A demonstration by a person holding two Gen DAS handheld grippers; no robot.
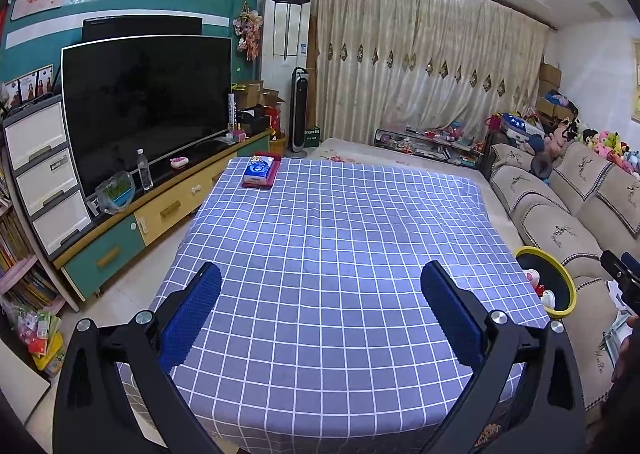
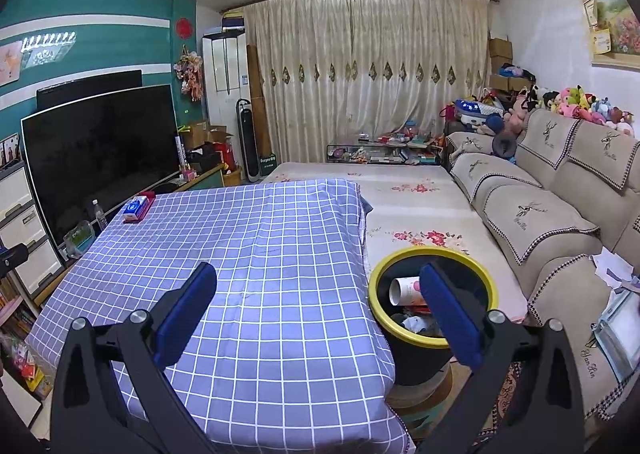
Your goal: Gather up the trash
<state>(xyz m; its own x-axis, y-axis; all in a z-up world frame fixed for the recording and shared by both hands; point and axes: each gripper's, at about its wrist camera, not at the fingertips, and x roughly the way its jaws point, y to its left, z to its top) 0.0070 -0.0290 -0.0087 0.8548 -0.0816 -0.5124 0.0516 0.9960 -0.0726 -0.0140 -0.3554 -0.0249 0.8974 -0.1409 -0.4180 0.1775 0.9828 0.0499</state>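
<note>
A black trash bin with a yellow rim (image 2: 434, 340) stands on the floor beside the table's right edge; a white paper cup (image 2: 405, 290) and crumpled scraps lie inside. In the left wrist view the same bin (image 1: 562, 278) shows at the right, past the table edge. My left gripper (image 1: 320, 282) hovers open over the blue checked tablecloth (image 1: 332, 238), nothing between its blue pads. My right gripper (image 2: 318, 282) is open too, its right finger over the bin, its left finger over the tablecloth (image 2: 248, 254). Part of the right gripper (image 1: 624, 274) shows at the left view's right edge.
A blue tissue pack on a red tray (image 1: 260, 172) sits at the table's far left corner. A TV (image 1: 148, 110) and cabinet with a water bottle (image 1: 144, 170) run along the left. A beige sofa (image 2: 552, 222) stands on the right, a floral mat (image 2: 416, 210) beyond the bin.
</note>
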